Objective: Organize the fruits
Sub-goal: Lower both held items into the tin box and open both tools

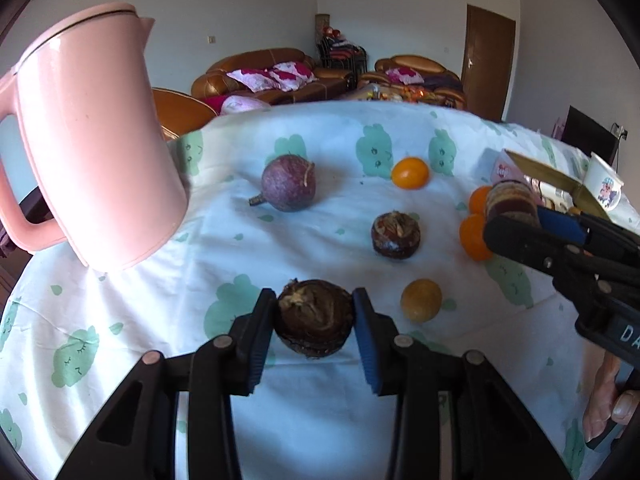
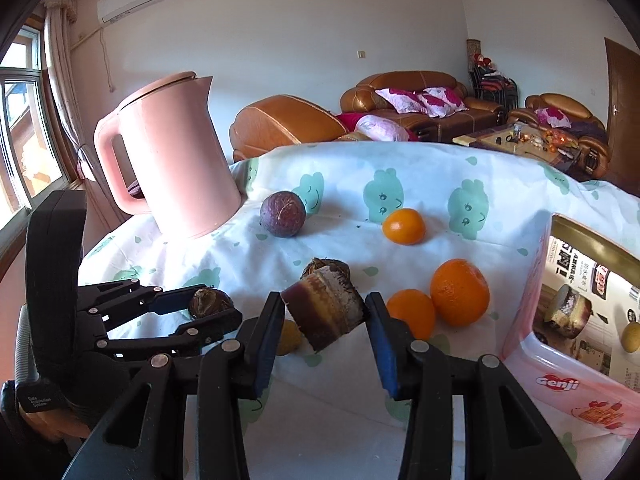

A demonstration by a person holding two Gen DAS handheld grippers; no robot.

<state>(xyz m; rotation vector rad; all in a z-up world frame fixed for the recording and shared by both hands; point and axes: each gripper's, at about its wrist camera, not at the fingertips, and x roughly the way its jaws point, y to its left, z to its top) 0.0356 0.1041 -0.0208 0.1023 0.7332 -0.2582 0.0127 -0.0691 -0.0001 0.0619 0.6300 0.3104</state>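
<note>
My left gripper (image 1: 314,322) is shut on a dark brown water chestnut (image 1: 315,322) low over the cloth; it also shows in the right wrist view (image 2: 208,304). My right gripper (image 2: 325,314) is shut on a cut sugarcane piece (image 2: 324,308) and holds it tilted above the table; it shows in the left wrist view (image 1: 511,202) too. On the cloth lie another water chestnut (image 1: 396,234), a purple passion fruit (image 1: 289,182), a small yellow fruit (image 1: 421,300), an orange kumquat (image 1: 410,173) and two oranges (image 2: 460,292), (image 2: 412,312).
A pink kettle (image 1: 92,144) stands at the table's left edge. An open pink tin box (image 2: 580,320) holding a few items sits at the right, with a paper cup (image 1: 606,188) behind it. Sofas and a door lie beyond the table.
</note>
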